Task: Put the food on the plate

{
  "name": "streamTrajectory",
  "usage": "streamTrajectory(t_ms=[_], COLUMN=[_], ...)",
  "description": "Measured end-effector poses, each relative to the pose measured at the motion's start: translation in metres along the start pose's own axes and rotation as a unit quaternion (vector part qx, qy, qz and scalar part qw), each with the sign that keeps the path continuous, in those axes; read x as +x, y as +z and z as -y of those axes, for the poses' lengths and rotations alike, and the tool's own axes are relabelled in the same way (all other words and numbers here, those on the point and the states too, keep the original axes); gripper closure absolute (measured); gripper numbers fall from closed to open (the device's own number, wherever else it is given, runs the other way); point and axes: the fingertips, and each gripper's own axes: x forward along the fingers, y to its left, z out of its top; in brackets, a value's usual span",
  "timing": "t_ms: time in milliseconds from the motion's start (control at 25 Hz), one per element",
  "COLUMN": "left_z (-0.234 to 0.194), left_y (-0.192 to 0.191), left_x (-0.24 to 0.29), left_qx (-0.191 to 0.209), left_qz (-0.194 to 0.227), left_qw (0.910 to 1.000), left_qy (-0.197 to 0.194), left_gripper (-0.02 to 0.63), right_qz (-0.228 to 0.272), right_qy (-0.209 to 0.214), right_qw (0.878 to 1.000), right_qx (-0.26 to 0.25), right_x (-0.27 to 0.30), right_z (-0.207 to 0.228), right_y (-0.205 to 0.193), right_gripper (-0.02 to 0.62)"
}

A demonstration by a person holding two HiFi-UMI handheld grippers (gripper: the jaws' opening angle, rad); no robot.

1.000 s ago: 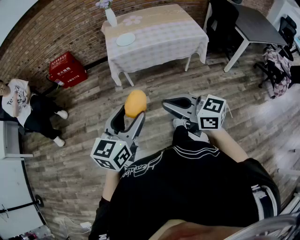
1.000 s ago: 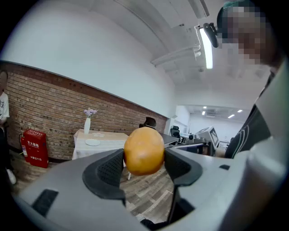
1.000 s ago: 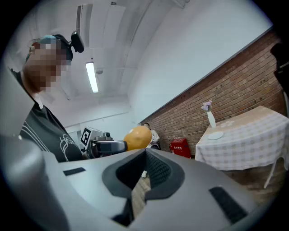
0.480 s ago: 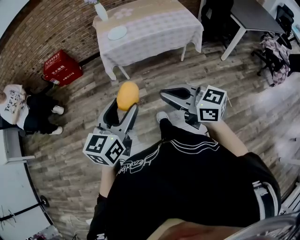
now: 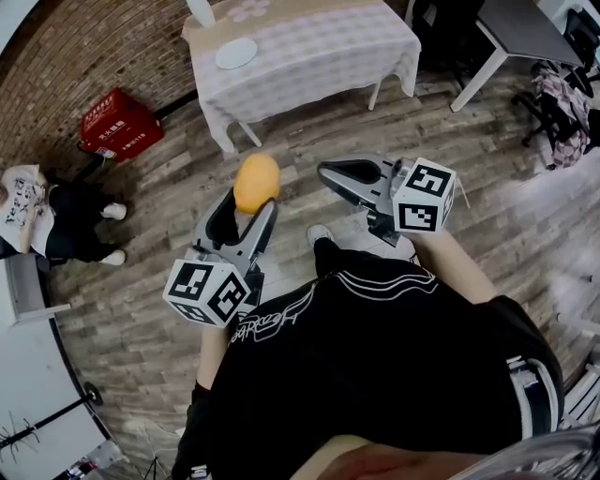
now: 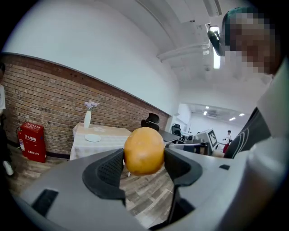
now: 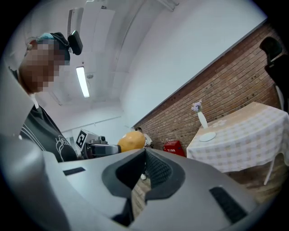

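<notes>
A round orange-yellow piece of food (image 5: 255, 182) (image 6: 143, 150) sits between the two pads of my left gripper (image 5: 246, 201) (image 6: 144, 165), which is shut on it and holds it over the wooden floor. Level with it on the right, my right gripper (image 5: 330, 172) (image 7: 144, 173) is shut and empty, its pads touching. The right gripper view also catches the food (image 7: 131, 140) off to its left. A white plate (image 5: 235, 53) (image 6: 93, 138) (image 7: 207, 136) lies far ahead on a table with a checked cloth (image 5: 319, 52), beside a white vase (image 5: 201, 11).
A red crate (image 5: 116, 125) stands by the brick wall at the left. A person (image 5: 42, 216) sits on the floor at the far left. A grey desk (image 5: 525, 28) and dark chairs are at the upper right. My own shoe (image 5: 317, 233) shows between the grippers.
The table, red crate and floor have slid up and left in the head view. Both grippers keep the same pose, and the food stays gripped in the left one.
</notes>
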Motion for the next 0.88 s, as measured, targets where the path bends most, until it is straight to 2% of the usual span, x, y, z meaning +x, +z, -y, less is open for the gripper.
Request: streamTrajectory(t_ms=[280, 480, 680, 880], left_z=[-0.066, -0.111, -0.142, -0.16], left_y=[0.035, 0.063, 0.097, 0.117], left_x=[0.054, 0.096, 0.13, 0.147], left_qx=[-0.006, -0.008, -0.001, 0.005], left_qz=[0.002, 0.001, 0.005, 0.015], left_qw=[1.0, 1.0, 0.9999, 0.9998], left_qy=[0.002, 0.005, 0.009, 0.013], left_gripper=[0.327, 0.327, 0.327, 0.327], right_qz=[-0.01, -0.007, -0.003, 0.0], right_qy=[0.001, 0.003, 0.008, 0.012], right_qw=[1.0, 1.0, 1.0, 1.0], right_qx=[0.009, 0.006, 0.003, -0.007], right_x=[0.052, 0.085, 0.109, 0.123], right_z=[0.069, 0.117, 0.158, 0.178], right_y=[0.025, 0.057, 0.092, 0.112], right_gripper=[0.598, 0.598, 0.598, 0.598])
